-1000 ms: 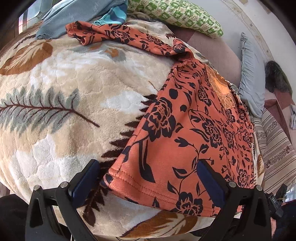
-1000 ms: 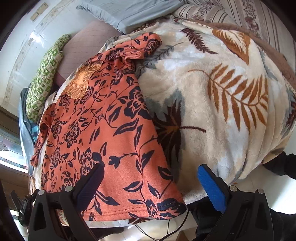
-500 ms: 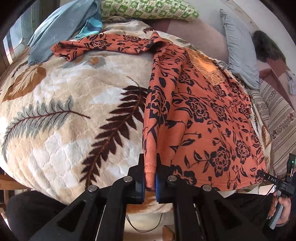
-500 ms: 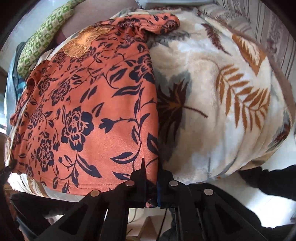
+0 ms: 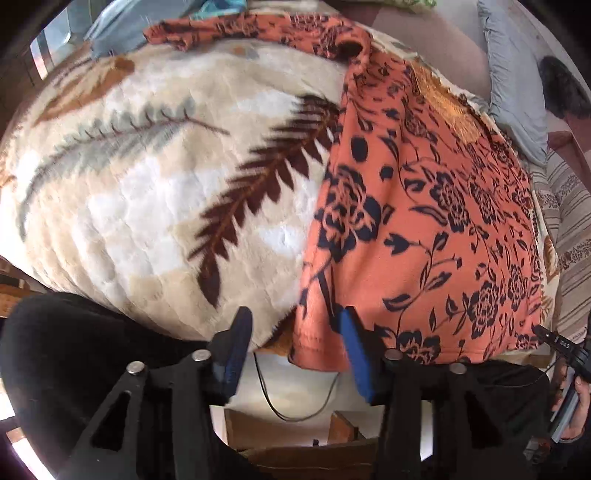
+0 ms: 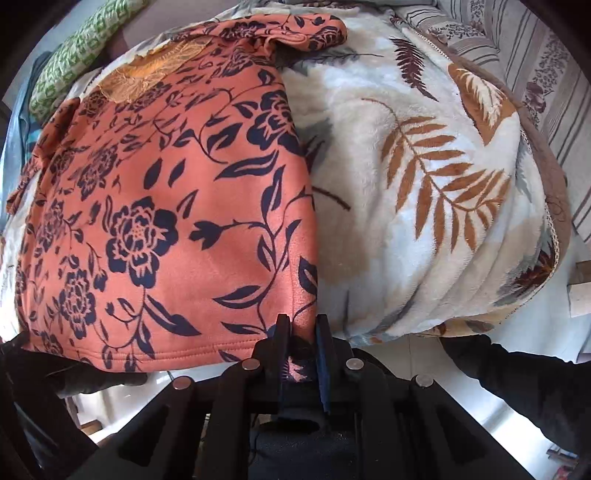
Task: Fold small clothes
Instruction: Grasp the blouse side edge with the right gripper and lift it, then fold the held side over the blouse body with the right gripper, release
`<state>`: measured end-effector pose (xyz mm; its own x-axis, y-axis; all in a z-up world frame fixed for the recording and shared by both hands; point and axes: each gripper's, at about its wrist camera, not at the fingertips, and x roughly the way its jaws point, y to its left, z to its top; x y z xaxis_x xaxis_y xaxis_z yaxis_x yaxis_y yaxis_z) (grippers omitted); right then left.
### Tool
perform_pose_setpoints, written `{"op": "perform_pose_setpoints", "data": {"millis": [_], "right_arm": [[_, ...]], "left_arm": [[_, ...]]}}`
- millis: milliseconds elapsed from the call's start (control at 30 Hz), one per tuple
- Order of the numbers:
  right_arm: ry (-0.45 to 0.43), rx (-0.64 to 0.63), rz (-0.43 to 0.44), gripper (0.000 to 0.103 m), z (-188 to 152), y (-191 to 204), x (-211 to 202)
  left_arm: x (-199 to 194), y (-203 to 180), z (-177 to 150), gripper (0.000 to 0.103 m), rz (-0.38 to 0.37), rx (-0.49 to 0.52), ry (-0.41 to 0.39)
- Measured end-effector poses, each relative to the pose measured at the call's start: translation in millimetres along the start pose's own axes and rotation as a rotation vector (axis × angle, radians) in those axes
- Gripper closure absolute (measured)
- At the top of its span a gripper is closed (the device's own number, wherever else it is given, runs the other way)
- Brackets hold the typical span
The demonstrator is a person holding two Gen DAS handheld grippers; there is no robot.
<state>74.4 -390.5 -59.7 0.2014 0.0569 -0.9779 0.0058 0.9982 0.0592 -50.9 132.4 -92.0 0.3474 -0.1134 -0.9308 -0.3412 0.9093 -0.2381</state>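
An orange top with dark blue flowers (image 5: pixel 424 221) lies spread on a leaf-patterned fleece blanket (image 5: pixel 147 184), its hem hanging over the near edge. My left gripper (image 5: pixel 295 343) is open, its blue pads either side of the hem's left corner without pinching it. In the right wrist view the same top (image 6: pixel 166 221) fills the left half. My right gripper (image 6: pixel 301 332) is nearly closed, with the hem's right corner between its pads.
A green patterned pillow (image 6: pixel 74 48), a grey pillow (image 5: pixel 513 85) and blue cloth (image 5: pixel 122 26) lie at the far side. A striped sheet (image 6: pixel 546 55) lies beside the blanket (image 6: pixel 424 184). A cable (image 5: pixel 295 406) hangs below the near edge.
My left gripper, open a second ago, closed on the hem's left corner and has now opened again. My right gripper closed on the right corner and stays there.
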Motion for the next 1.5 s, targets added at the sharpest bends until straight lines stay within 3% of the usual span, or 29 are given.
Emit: {"op": "perform_pose_setpoints", "data": {"millis": [133, 167, 233, 267, 300, 400, 567, 733, 833, 867, 900, 933, 967, 1167, 1300, 1400, 1500], "right_arm": [[-0.155, 0.042, -0.029, 0.085, 36.9, -0.2, -28.5], [-0.194, 0.031, -0.041, 0.080, 49.4, 6.6, -33.9], [-0.265, -0.020, -0.029, 0.065, 79.2, 25.9, -40.2], [-0.302, -0.051, -0.022, 0.039, 94.2, 38.6, -43.0], [-0.341, -0.089, -0.009, 0.022, 111.8, 51.1, -43.2], [-0.445, -0.253, -0.046, 0.021, 164.8, 111.9, -35.3], [-0.541, -0.530, -0.306, 0.021, 234.8, 195.9, 13.5], [-0.527, -0.682, -0.428, 0.022, 300.3, 239.3, 82.3], [-0.427, -0.676, -0.456, 0.023, 340.2, 240.5, 117.3], [-0.382, -0.663, -0.434, 0.029, 349.5, 237.9, 125.7], [-0.336, -0.627, -0.395, 0.063, 358.2, 232.8, 130.4], [-0.295, -0.562, -0.346, 0.087, 366.8, 223.9, 130.8], [-0.285, -0.484, -0.289, 0.093, 373.0, 212.5, 126.8], [-0.318, -0.147, -0.032, 0.095, 379.6, 144.9, 88.6], [-0.359, 0.019, 0.145, 0.095, 376.2, 97.5, 51.0], [-0.382, 0.041, 0.250, 0.095, 374.9, 92.3, 23.9], [-0.408, -0.007, 0.362, 0.095, 367.3, 116.9, -3.1]], "left_arm": [[-28.1, -13.0, 26.6, 0.031, 0.027, 0.023, -0.176], [-29.5, -20.3, 34.5, 0.029, 0.023, 0.038, -0.198], [-26.4, -36.3, 50.3, 0.028, -0.021, 0.075, -0.221], [-23.8, -47.1, 56.4, 0.028, -0.048, 0.094, -0.232], [-19.0, -59.2, 62.6, 0.027, -0.073, 0.117, -0.246], [4.5, -95.8, 77.0, 0.026, -0.105, 0.204, -0.260], [49.8, -131.2, 89.6, 0.026, -0.113, 0.336, -0.242], [76.7, -126.2, 94.0, 0.026, -0.121, 0.390, -0.230], [76.3, -121.3, 104.5, 0.026, -0.145, 0.359, -0.231], [74.7, -120.0, 107.9, 0.026, -0.161, 0.338, -0.233], [72.6, -118.6, 110.1, 0.026, -0.172, 0.316, -0.245], [71.3, -118.1, 110.9, 0.026, -0.172, 0.301, -0.259], [70.7, -118.0, 111.2, 0.026, -0.167, 0.297, -0.268], [71.8, -120.8, 94.7, 0.026, -0.084, 0.347, -0.343], [76.0, -125.6, 95.1, 0.026, -0.061, 0.372, -0.343], [75.6, -121.7, 103.4, 0.026, -0.108, 0.320, -0.325], [72.2, -111.0, 110.8, 0.026, -0.158, 0.241, -0.318]]}}
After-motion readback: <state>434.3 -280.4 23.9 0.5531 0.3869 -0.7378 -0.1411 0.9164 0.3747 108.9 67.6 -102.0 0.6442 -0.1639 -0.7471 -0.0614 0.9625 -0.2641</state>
